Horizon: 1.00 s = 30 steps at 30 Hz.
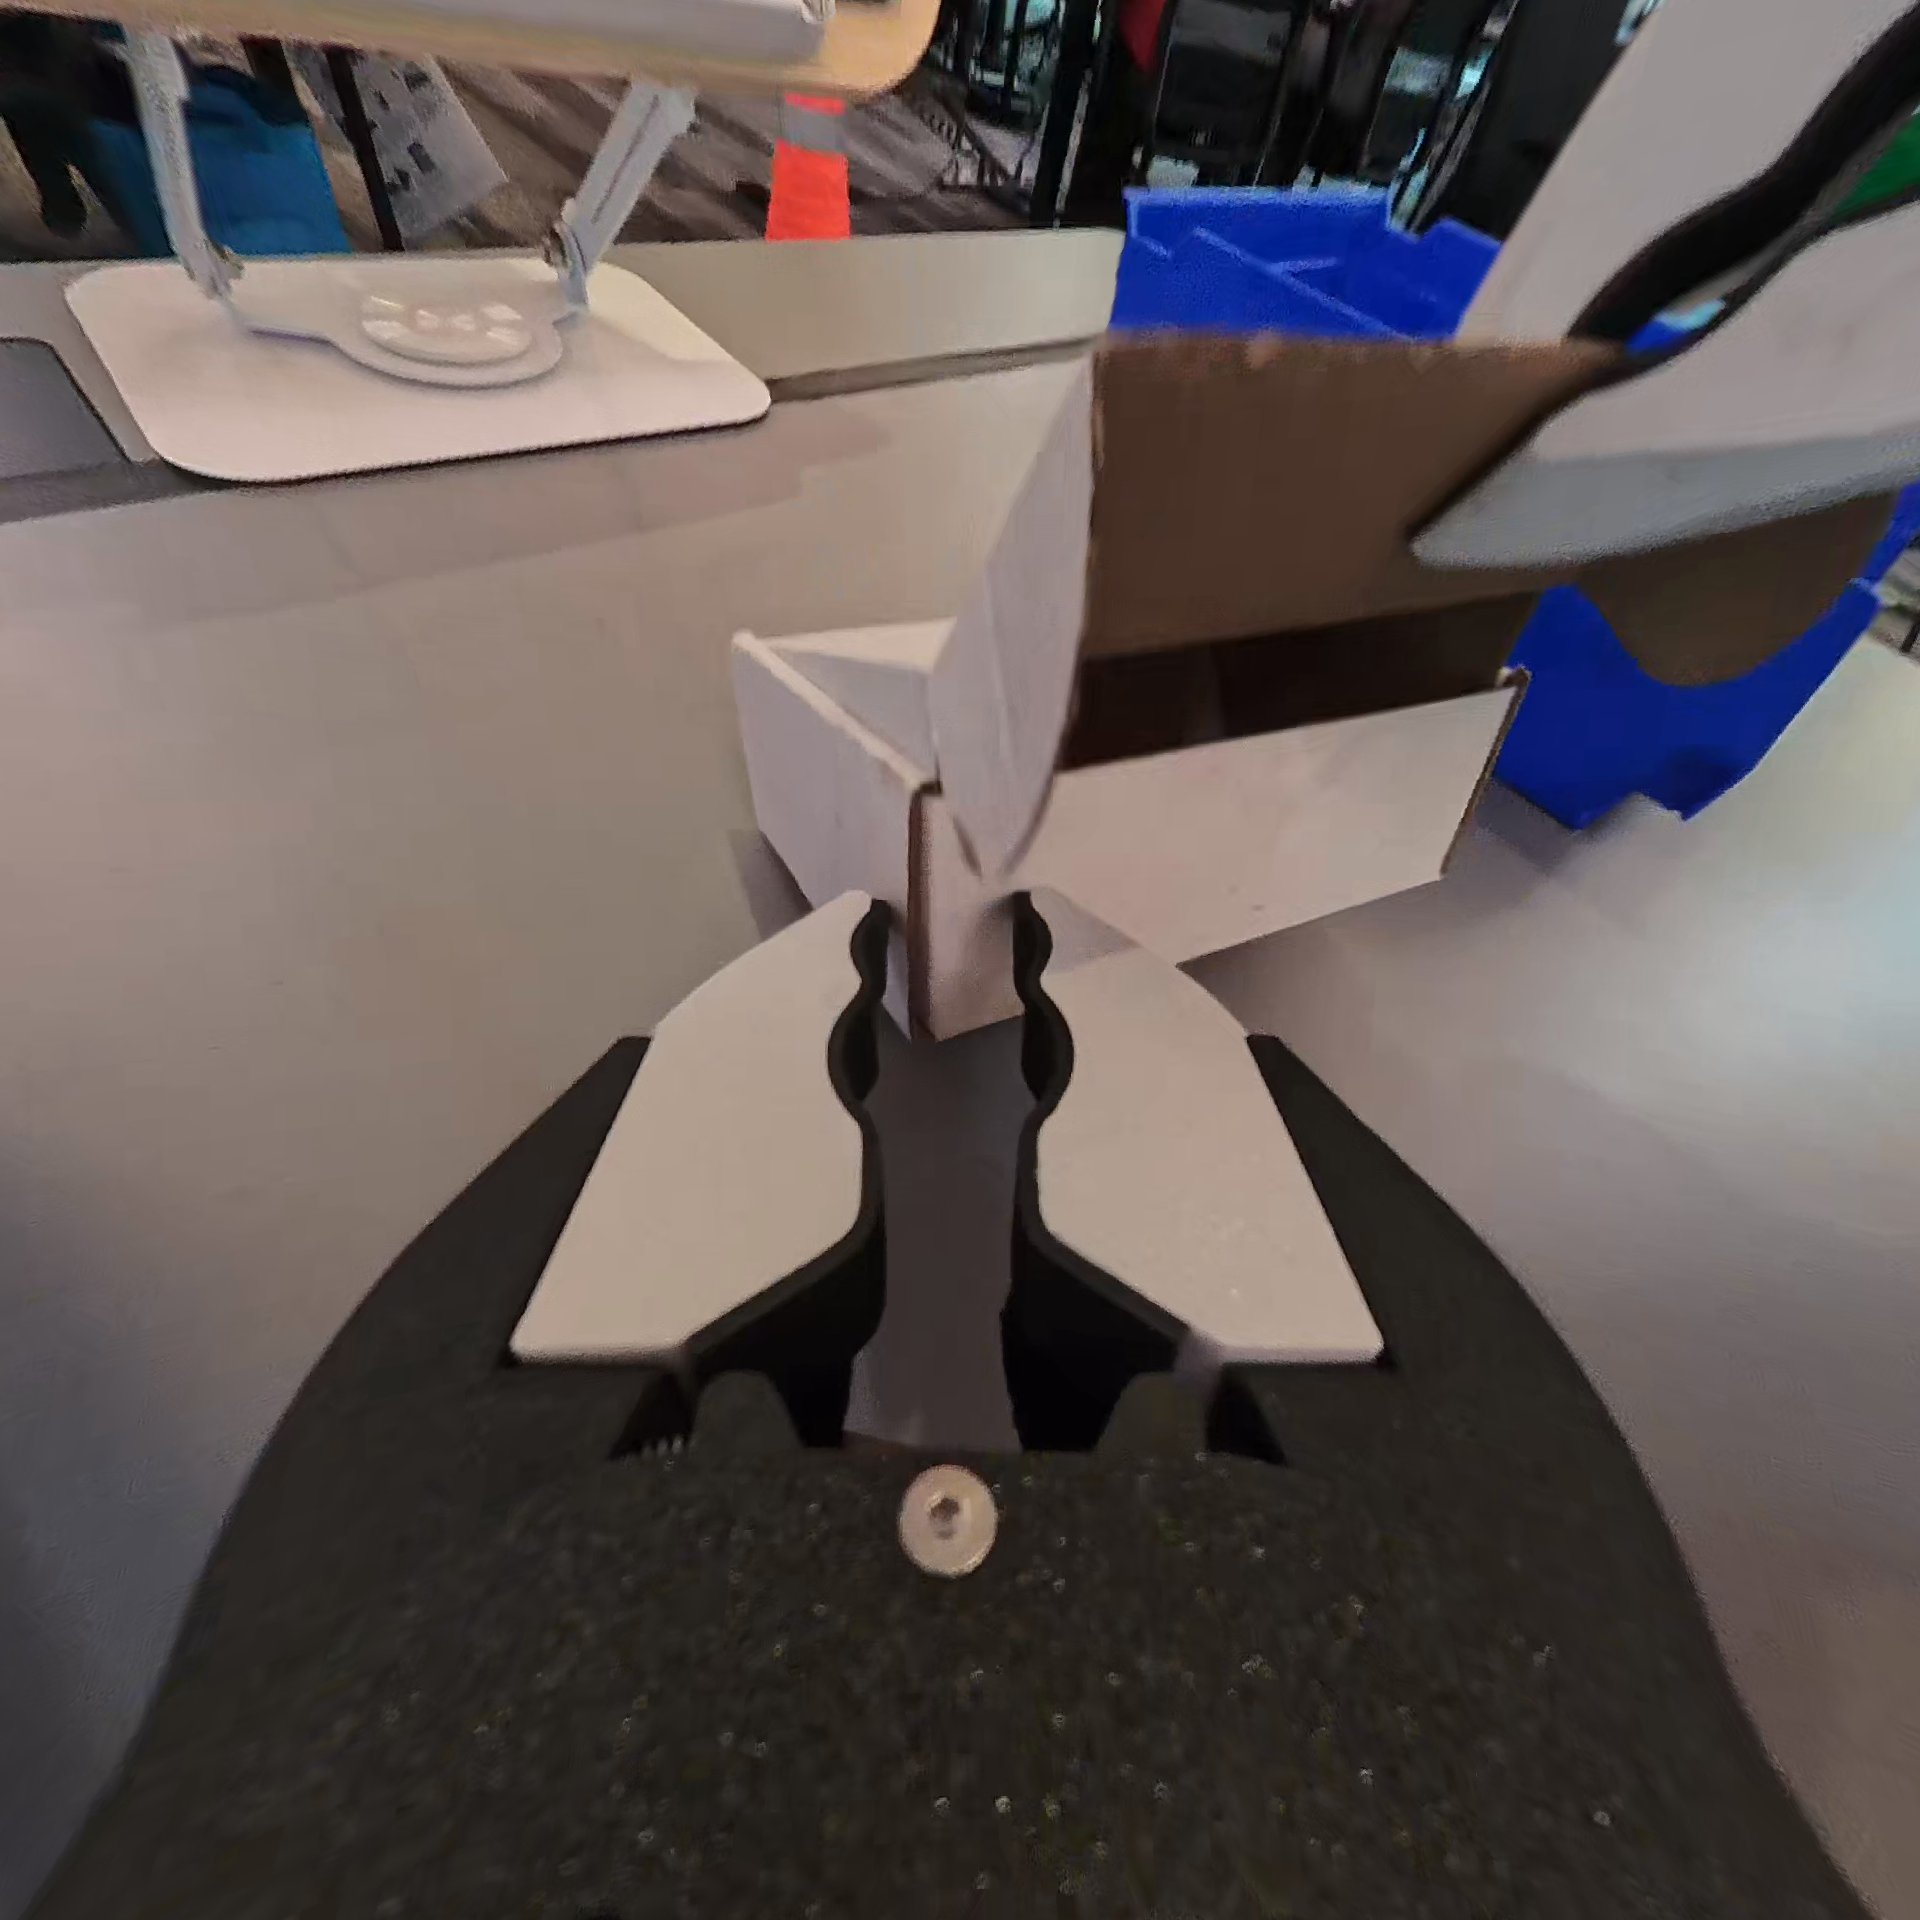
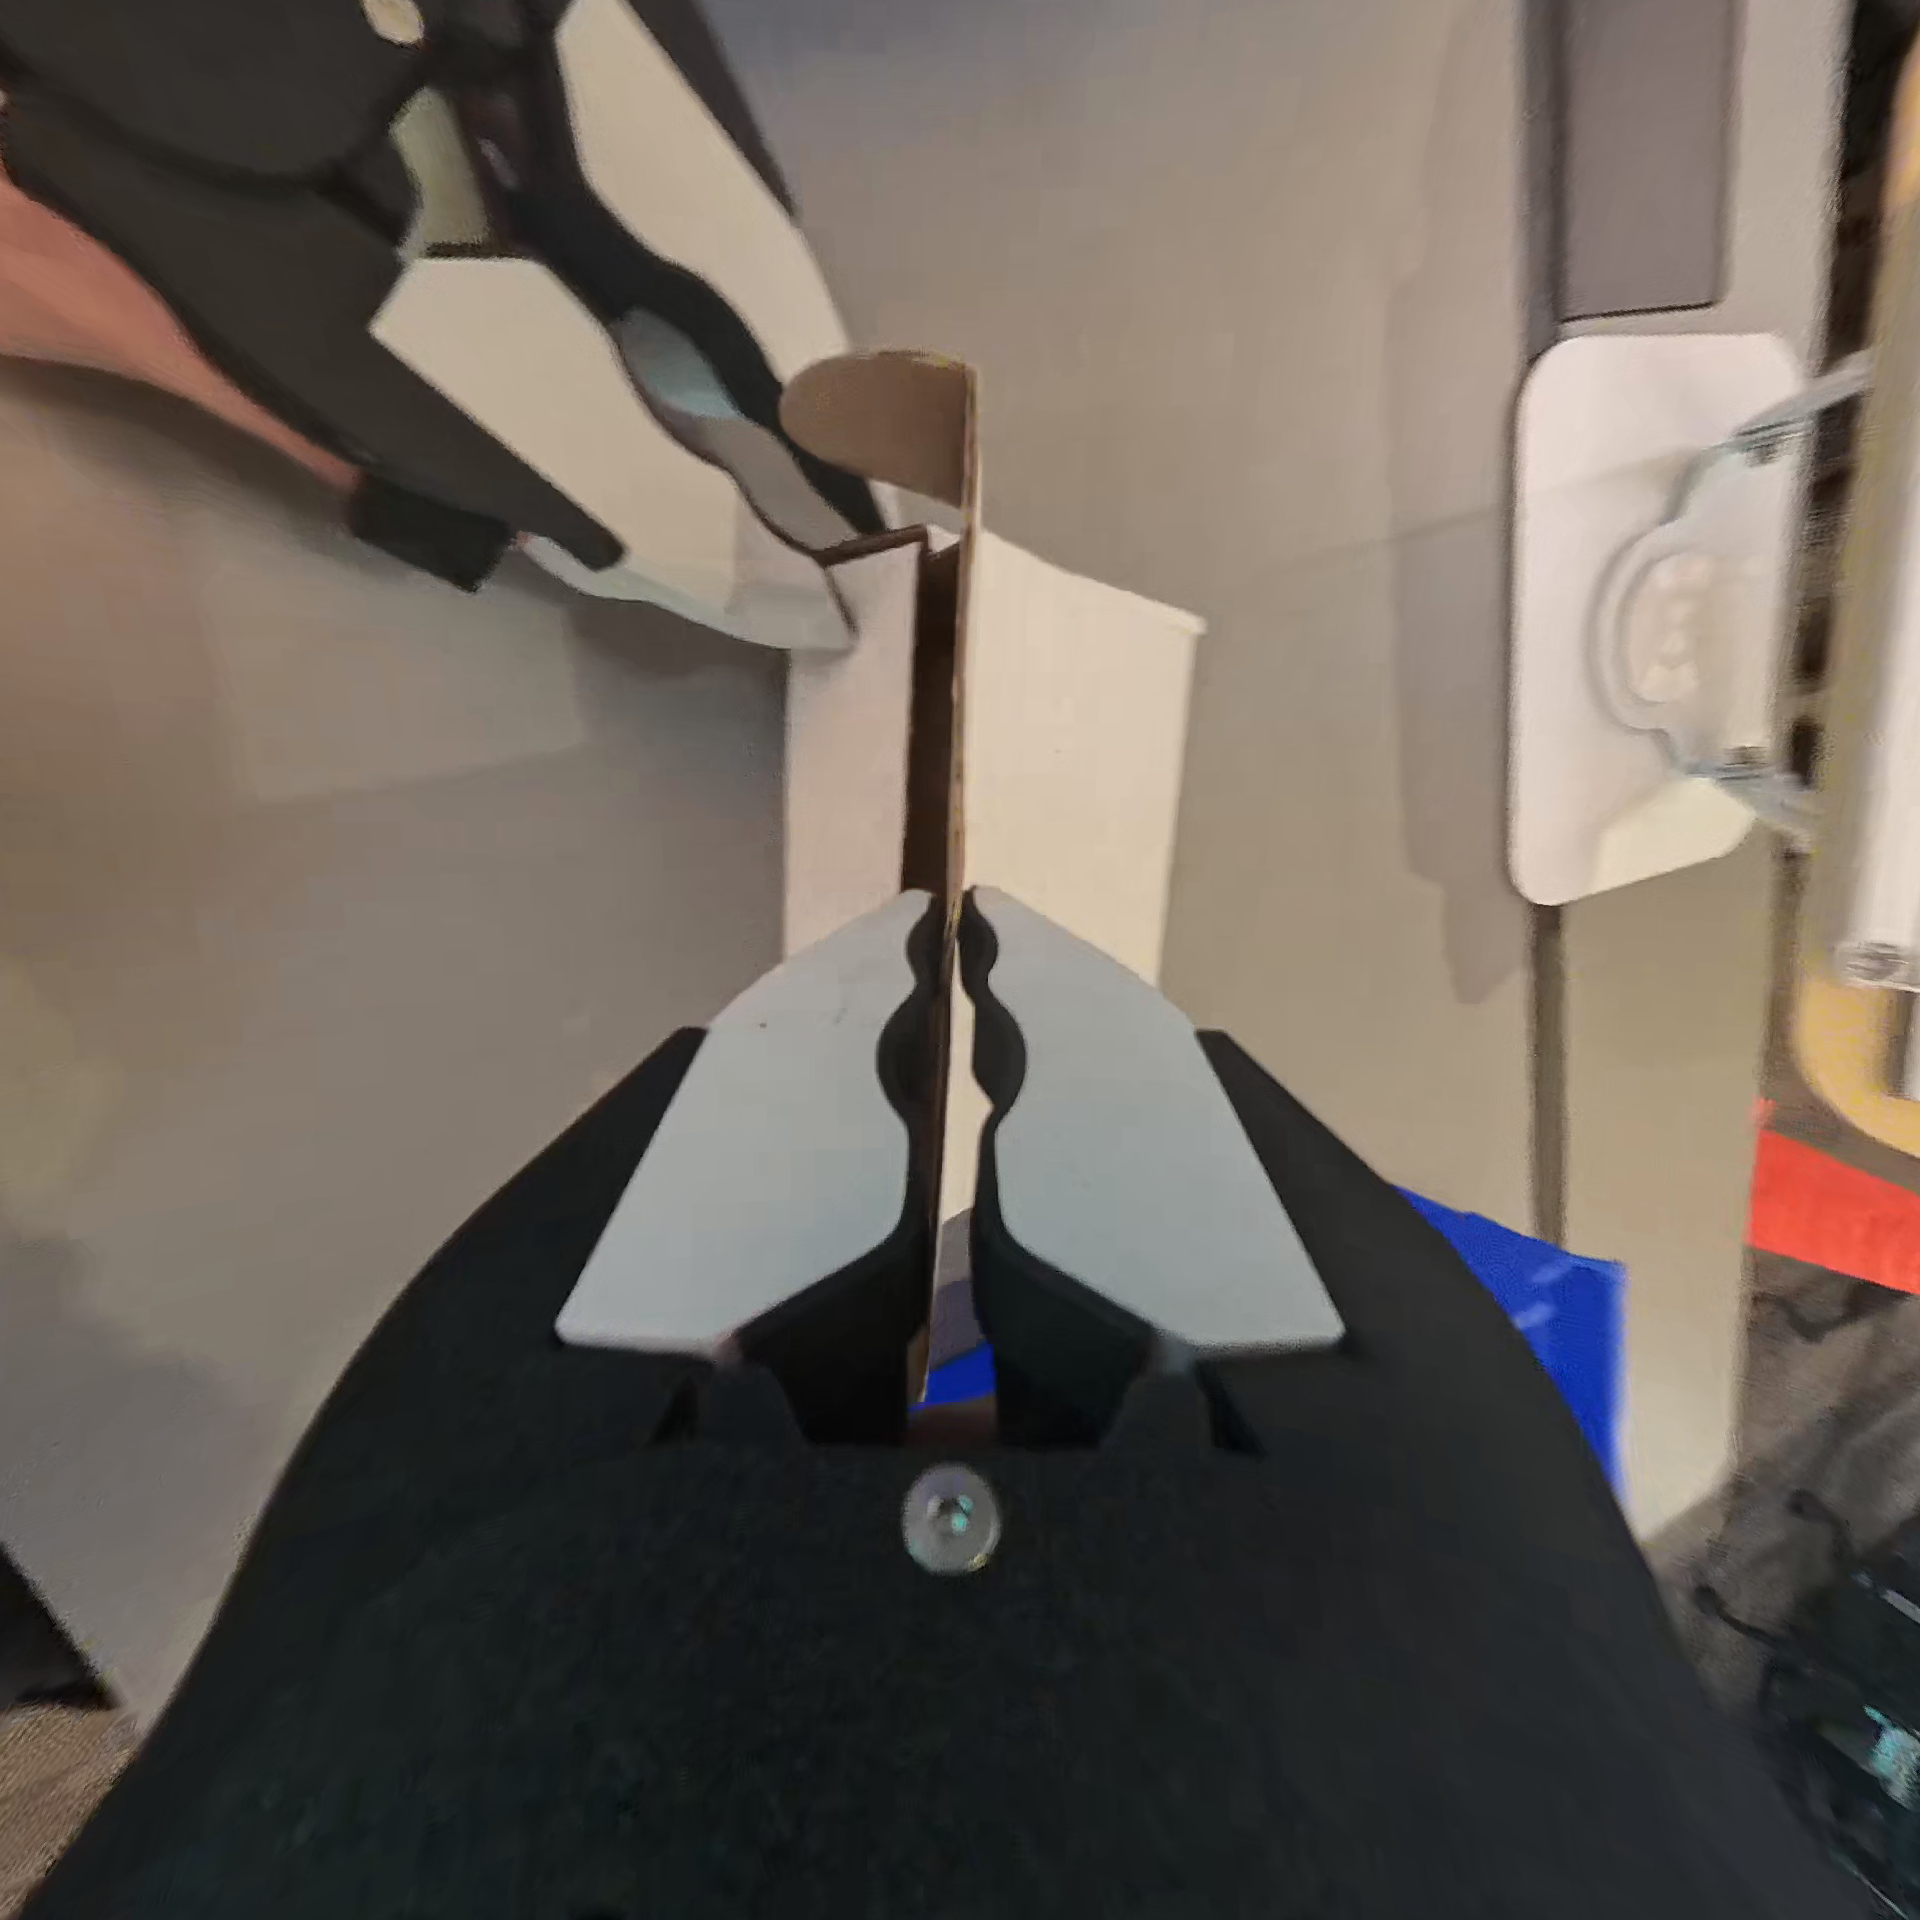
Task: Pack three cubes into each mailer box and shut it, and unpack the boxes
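Mailer box on grey table.

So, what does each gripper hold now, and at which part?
The right gripper pinches the mailer box by its raised lid, edge-on. The left gripper straddles the box's near corner, jaws apart; no firm grip.

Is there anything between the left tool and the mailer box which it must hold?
Nothing visible does. A corner of the mailer box lies between the fingers of the left tool; whether they pinch it, I cannot tell. The right tool is shut on the raised lid.
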Tool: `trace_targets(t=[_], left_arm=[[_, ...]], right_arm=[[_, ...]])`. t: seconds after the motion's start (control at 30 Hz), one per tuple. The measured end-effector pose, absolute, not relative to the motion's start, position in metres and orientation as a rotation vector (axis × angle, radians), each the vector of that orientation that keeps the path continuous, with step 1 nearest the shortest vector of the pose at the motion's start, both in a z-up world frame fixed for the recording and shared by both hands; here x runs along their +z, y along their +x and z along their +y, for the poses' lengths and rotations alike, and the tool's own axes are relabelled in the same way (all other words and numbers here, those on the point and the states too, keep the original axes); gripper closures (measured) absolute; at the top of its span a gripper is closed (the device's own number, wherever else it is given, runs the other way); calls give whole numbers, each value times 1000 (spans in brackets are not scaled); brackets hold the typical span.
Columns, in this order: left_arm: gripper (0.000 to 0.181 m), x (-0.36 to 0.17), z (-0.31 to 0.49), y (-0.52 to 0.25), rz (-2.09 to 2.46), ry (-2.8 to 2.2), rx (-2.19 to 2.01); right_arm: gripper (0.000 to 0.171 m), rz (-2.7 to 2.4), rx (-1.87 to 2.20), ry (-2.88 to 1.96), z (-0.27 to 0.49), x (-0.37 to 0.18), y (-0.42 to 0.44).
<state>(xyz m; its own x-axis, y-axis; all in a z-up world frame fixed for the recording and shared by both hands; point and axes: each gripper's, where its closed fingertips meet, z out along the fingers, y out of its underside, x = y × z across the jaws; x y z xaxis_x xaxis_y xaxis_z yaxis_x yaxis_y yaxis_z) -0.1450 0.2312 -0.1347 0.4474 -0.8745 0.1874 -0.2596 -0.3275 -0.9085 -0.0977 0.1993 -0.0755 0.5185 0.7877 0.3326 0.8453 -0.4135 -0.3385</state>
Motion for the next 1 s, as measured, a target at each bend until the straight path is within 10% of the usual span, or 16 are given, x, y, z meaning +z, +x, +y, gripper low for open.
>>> trace_targets(t=[1.0], left_arm=[[166, -165, 229, -143, 1096, -1996, -816]], right_arm=[[170, -915, 593, -2470, 205, -56, -79]])
